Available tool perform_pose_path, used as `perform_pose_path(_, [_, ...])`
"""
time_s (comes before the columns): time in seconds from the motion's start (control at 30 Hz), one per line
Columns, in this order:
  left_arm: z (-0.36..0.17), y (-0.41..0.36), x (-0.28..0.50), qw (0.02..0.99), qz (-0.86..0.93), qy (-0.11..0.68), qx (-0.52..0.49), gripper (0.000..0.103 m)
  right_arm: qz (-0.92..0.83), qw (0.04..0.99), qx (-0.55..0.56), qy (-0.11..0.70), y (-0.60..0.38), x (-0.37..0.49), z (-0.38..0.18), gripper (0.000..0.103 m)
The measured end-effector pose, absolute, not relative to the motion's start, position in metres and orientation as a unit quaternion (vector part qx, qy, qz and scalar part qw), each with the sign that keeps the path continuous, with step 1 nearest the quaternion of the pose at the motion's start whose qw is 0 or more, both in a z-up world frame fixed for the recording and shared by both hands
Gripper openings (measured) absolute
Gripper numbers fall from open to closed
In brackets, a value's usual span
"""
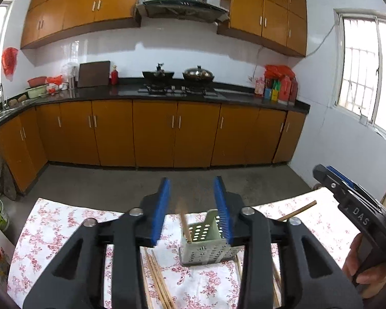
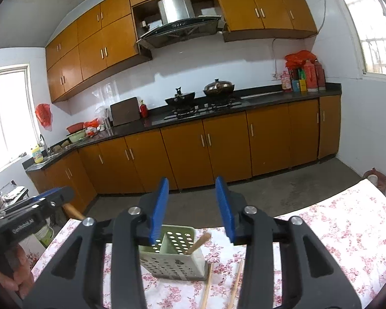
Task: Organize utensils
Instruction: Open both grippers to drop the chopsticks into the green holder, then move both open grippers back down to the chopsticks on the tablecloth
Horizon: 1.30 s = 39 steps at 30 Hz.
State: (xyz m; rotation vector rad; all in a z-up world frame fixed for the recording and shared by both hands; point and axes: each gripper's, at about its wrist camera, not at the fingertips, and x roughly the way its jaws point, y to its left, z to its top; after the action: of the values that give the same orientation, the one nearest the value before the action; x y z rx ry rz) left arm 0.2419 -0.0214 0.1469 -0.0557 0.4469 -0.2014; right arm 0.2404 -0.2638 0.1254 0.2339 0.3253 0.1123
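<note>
left gripper (image 1: pixel 192 195) wide, empty | right gripper (image 2: pixel 192 197) wide, empty | chopsticks (image 1: pixel 158 280) below our left fingers: light, stiff, slippery, we pinch mid-shaft | perforated holder (image 2: pixel 175 253) ahead

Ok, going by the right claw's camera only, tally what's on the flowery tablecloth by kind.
Green perforated utensil holder: 1
Wooden stick standing in the holder: 1
Chopsticks lying on the tablecloth: 2 in view
Total: 4; the claw may hide more.
</note>
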Motion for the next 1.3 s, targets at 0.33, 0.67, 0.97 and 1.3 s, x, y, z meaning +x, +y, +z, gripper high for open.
perform_pose_path(0.33, [0.147,0.007,0.203,0.974,-0.072,0.213,-0.025,0.038,0.031,0.978,0.118,0.169,-0.29,0.194,0.119,0.044])
perform_pose_path(0.67, [0.086,0.04,0.182,0.964,-0.031,0.263,-0.011,0.039,-0.015,0.956,0.122,0.265,-0.321,0.174,0.031,0.044])
perform_pose_path(0.97, [0.003,0.054,0.188,0.939,-0.01,0.342,-0.021,0.039,-0.003,0.92,0.103,0.378,-0.308,0.182,-0.063,0.024])
perform_pose_path(1.3, [-0.046,0.053,0.18,0.922,-0.02,0.386,-0.027,0.039,0.007,0.899,0.077,0.431,-0.29,0.19,-0.111,0.016])
